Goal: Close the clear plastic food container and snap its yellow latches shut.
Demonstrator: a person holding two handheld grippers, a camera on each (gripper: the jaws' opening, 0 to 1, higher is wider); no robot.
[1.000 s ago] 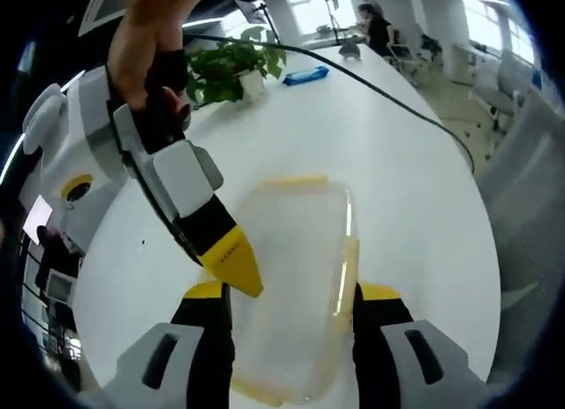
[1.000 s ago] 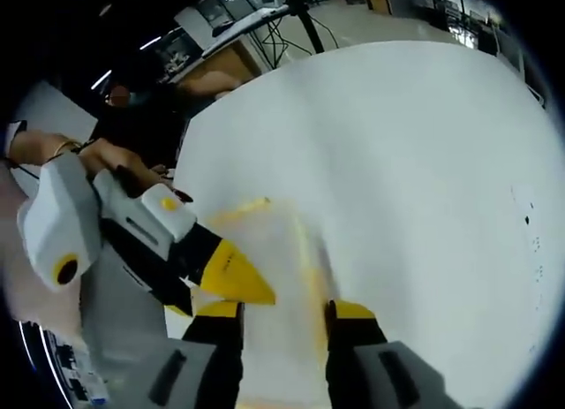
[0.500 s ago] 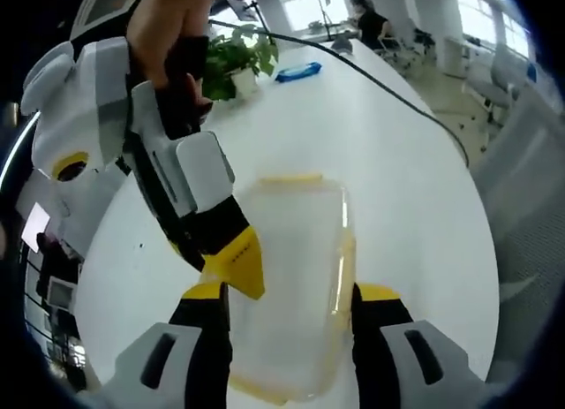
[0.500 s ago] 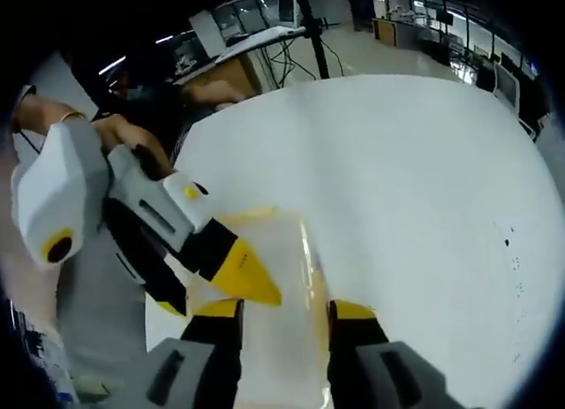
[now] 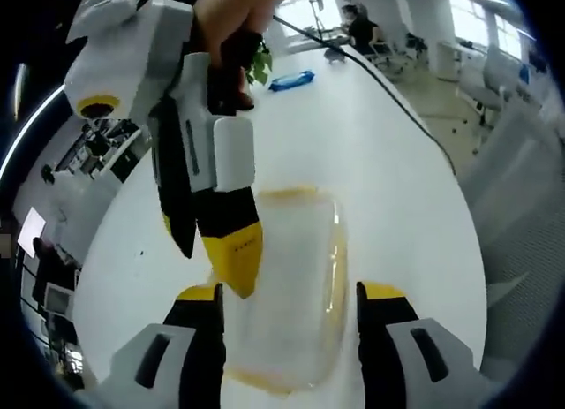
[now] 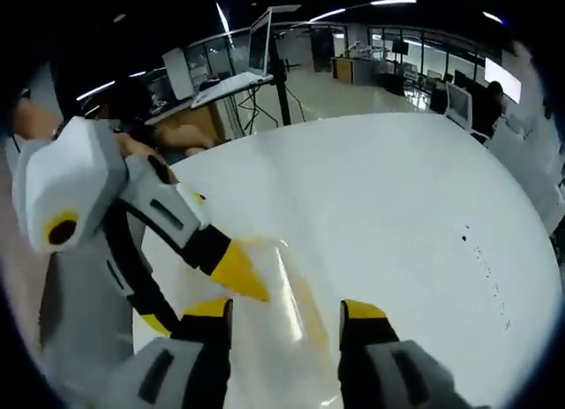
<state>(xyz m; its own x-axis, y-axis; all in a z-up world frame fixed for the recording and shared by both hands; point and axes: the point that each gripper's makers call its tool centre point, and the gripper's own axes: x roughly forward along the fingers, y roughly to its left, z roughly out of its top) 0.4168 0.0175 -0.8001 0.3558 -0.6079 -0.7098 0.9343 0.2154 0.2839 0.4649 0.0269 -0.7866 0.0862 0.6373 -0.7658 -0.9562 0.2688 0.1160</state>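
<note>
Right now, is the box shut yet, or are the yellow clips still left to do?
The lid looks laid on the clear container. Both hand-held grippers are over it: the right hand-held gripper tips down onto its edge, and the left hand-held gripper straddles it with jaws apart. Whether the yellow latches are snapped can't be told.

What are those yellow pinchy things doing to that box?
A person holds a pair of tongs in each hand over a clear plastic food container on a white table. The left tongs stand open, one jaw on each side of the container. The right tongs come in from the other side, their yellow tip pointing down at the lid near its edge. A yellow latch runs along one long side. I can't tell whether the latches are snapped shut.
</note>
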